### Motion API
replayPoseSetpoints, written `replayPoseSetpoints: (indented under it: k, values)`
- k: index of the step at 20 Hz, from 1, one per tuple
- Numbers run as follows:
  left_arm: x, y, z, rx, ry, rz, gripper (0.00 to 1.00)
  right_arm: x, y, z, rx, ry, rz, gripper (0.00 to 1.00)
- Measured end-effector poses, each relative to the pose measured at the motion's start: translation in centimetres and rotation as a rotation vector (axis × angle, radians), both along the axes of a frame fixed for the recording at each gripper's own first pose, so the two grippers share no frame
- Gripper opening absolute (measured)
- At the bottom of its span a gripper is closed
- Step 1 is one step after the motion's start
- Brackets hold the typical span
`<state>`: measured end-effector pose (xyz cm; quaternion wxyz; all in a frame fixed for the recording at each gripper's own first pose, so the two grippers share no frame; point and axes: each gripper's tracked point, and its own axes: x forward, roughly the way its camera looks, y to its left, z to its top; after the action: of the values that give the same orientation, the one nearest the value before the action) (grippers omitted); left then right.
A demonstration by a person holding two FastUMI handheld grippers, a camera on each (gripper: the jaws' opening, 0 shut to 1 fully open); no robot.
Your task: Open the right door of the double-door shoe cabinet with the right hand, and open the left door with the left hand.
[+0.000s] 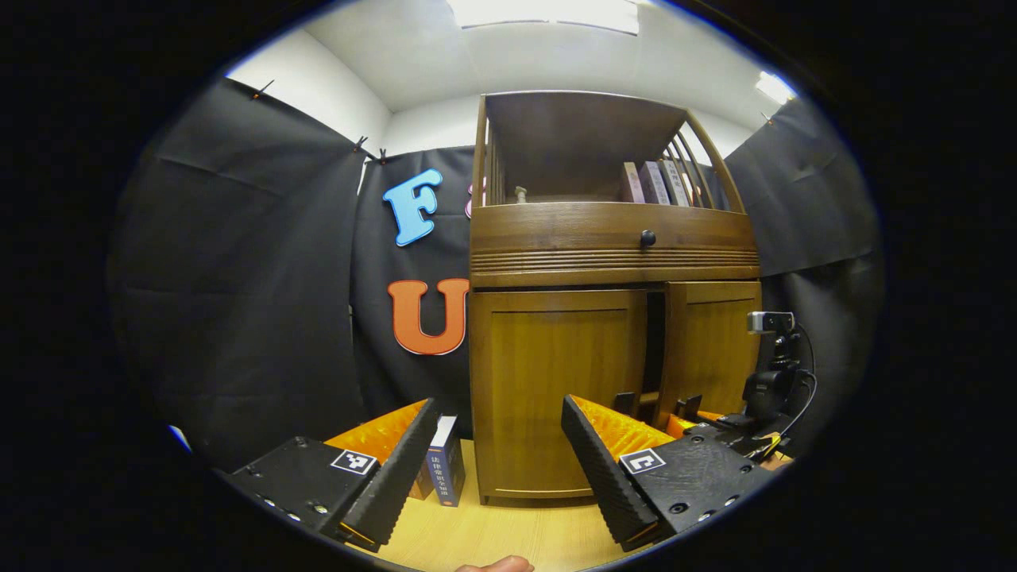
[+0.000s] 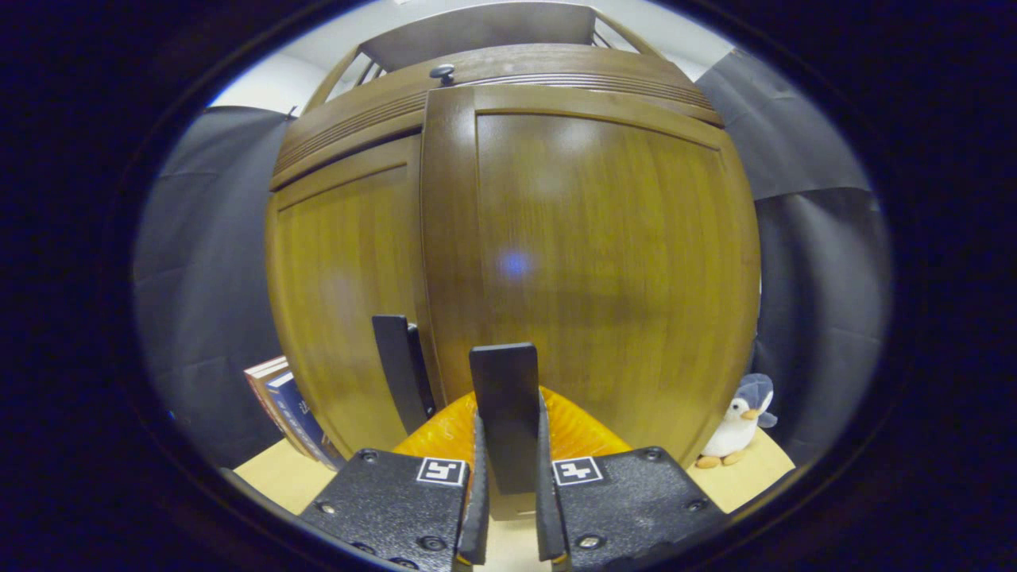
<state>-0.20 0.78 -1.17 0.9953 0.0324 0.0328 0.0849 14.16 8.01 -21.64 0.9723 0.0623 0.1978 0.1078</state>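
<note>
At the foot of the brown wooden double-door shoe cabinet (image 1: 612, 349), the right gripper (image 2: 508, 477) has its two fingers pinched on the flat black tab handle (image 2: 504, 397) of the right door (image 2: 604, 270), which the left gripper view shows swung slightly ajar, a dark gap beside it. The left door (image 1: 556, 389) sits flush and closed, its own black tab handle (image 2: 395, 365) untouched. The left gripper (image 1: 496, 469) hangs back from the cabinet front with its fingers spread wide and nothing between them. A stack of books (image 1: 445, 465) leans beside the cabinet's left corner, and a small plush penguin (image 2: 739, 425) stands near the right one. The likeliest trouble, as I judge it, is the thin tab slipping from the pinch if the pull runs straight back instead of following the hinge arc. A wide swing might also knock over the penguin, and the left gripper's approach could brush the books.
</note>
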Motion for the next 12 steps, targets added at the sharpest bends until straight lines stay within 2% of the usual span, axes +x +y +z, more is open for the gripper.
replayPoseSetpoints:
  k: [6,7,8,12]
  values:
    - [0.8,-2.6,-0.9,0.0,0.008,-0.058,0.95,-3.4,-1.7,0.6,-0.005,0.002,0.004,0.27]
    - [1.0,-3.0,-1.1,0.0,0.01,-0.068,1.0,-4.0,-2.3,0.8,-0.002,0.003,0.005,0.27]
    - [1.2,-3.5,-1.1,-0.001,0.009,-0.076,0.95,-4.5,-2.8,1.0,-0.002,0.004,0.005,0.27]
    - [1.7,-5.1,-1.4,-0.003,0.01,-0.111,0.95,-6.4,-4.2,1.2,-0.007,0.01,0.002,0.27]
